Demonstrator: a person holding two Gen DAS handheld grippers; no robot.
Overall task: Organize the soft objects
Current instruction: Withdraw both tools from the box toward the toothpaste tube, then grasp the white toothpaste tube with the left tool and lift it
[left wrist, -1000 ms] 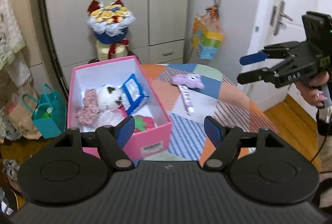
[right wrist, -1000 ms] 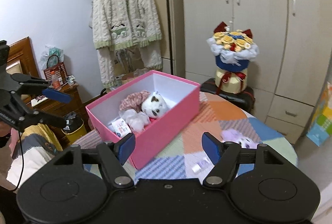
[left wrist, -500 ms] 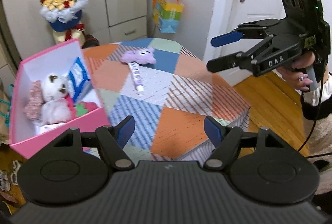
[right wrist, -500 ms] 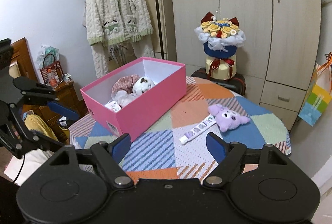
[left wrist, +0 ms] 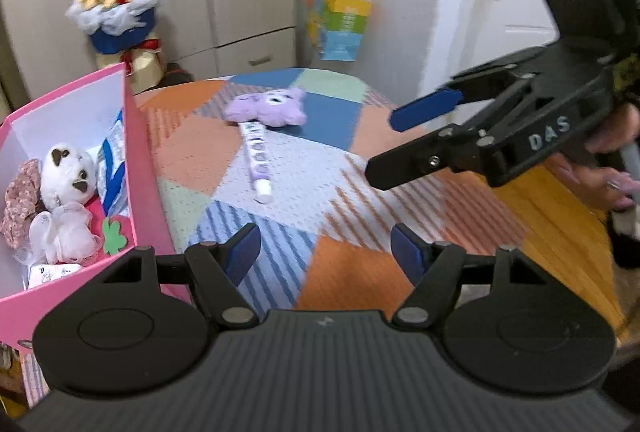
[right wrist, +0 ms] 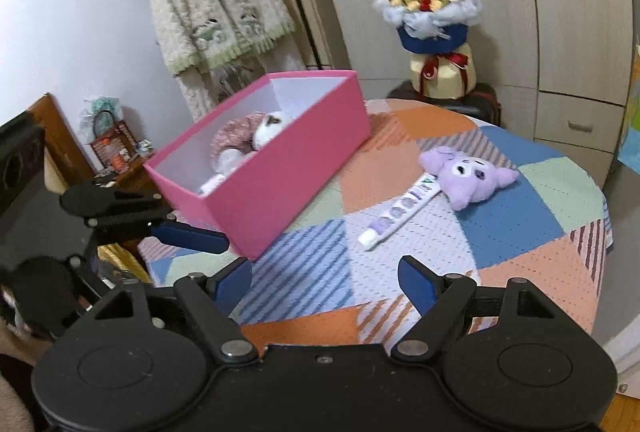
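Currently both tools hang above the near edge of the bench (right wrist: 532,264), which is round and covered with a patchwork cloth in orange, blue, green and striped panels. Left hand-held gripper (left wrist: 326,252): jaws parted wide, nothing between the blue pads, only the cloth below. Right hand-held gripper (right wrist: 324,282): jaws have just been opening and now stand wide, nothing between them. In the left wrist view the right tool enters from the right side, a hand (left wrist: 612,168) on its grip, its fingers spread above the cloth.

Purple plush toy (right wrist: 468,176) lies on the cloth toward the far side of the bench, well apart from both tools. A lilac tube (right wrist: 396,216) lies just in front of it, one end at the plush, white cap pointing toward the cameras; whether they touch is unclear.

Pink box (right wrist: 280,176), open, white inside, sits on the left part of the bench. Inside: a white plush animal (left wrist: 66,172) with dark eyes, a brownish floral fabric piece (left wrist: 18,196) beside it, a white mesh puff (left wrist: 60,236), a blue-and-white packet (left wrist: 110,168) against the wall.

Behind the bench: a flower bouquet (right wrist: 430,4), wardrobe doors, a knitted cardigan (right wrist: 212,4) on a hanger.
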